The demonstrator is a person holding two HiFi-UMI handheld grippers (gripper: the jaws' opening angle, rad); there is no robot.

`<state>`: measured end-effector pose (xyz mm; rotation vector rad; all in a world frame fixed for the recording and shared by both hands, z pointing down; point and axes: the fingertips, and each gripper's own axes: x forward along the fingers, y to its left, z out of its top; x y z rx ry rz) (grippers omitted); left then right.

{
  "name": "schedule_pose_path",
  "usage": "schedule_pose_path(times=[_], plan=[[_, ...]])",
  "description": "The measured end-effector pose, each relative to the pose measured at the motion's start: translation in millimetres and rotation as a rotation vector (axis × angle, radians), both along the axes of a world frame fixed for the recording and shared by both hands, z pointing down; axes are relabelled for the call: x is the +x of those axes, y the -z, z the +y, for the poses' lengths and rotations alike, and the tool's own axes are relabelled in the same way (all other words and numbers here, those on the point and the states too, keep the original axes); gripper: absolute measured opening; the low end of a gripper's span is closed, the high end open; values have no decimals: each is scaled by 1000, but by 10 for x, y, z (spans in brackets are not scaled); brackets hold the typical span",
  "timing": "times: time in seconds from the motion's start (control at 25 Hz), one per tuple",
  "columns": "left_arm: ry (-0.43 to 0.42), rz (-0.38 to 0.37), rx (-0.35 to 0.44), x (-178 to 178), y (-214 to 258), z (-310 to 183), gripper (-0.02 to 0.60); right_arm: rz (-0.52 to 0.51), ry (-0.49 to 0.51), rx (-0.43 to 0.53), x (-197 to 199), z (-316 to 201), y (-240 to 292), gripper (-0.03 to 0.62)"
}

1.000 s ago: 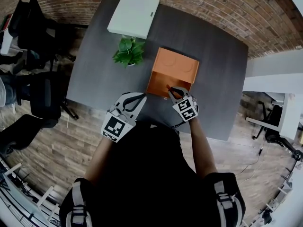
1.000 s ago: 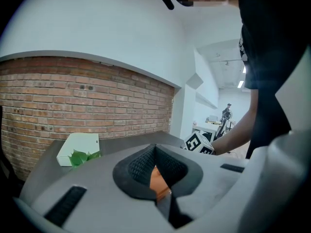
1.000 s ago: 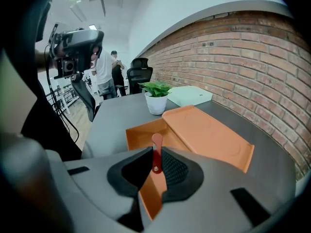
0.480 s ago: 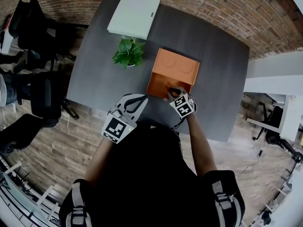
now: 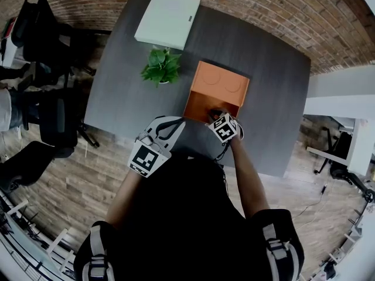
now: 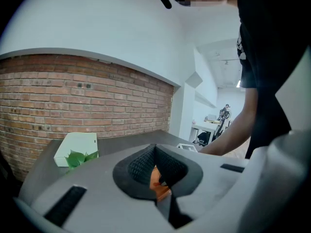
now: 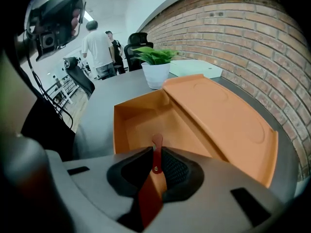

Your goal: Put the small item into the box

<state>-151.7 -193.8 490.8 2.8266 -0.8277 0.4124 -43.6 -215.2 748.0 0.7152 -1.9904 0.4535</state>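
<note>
An orange box [image 5: 203,106] lies open on the dark table [image 5: 123,75], its lid [image 5: 223,82] folded back on the far side. My right gripper [image 5: 216,115] hangs over the box's near edge, shut on a small flat red-brown tag [image 7: 156,152] with a rivet. In the right gripper view the tag's tip pokes past the pads [image 7: 171,170] above the open box [image 7: 141,123] and beside the lid [image 7: 223,115]. My left gripper [image 5: 175,121] is at the table's near edge, left of the box, jaws together with nothing held [image 6: 155,171].
A potted green plant [image 5: 161,66] stands left of the box, and a flat white box [image 5: 167,19] lies at the table's far edge. Dark chairs [image 5: 44,34] stand on the left by the table. A brick wall [image 5: 263,10] runs behind.
My right gripper has moved forward with the tag, from just short of the box to over its near edge. The left gripper has shifted only slightly.
</note>
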Motion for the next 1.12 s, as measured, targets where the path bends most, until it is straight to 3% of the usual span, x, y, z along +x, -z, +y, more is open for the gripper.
schedule_pose_path(times=[1.12], plan=[[-9,4,0,-126,9,-77,21,58,-35,-41,17,-53,-167,69]])
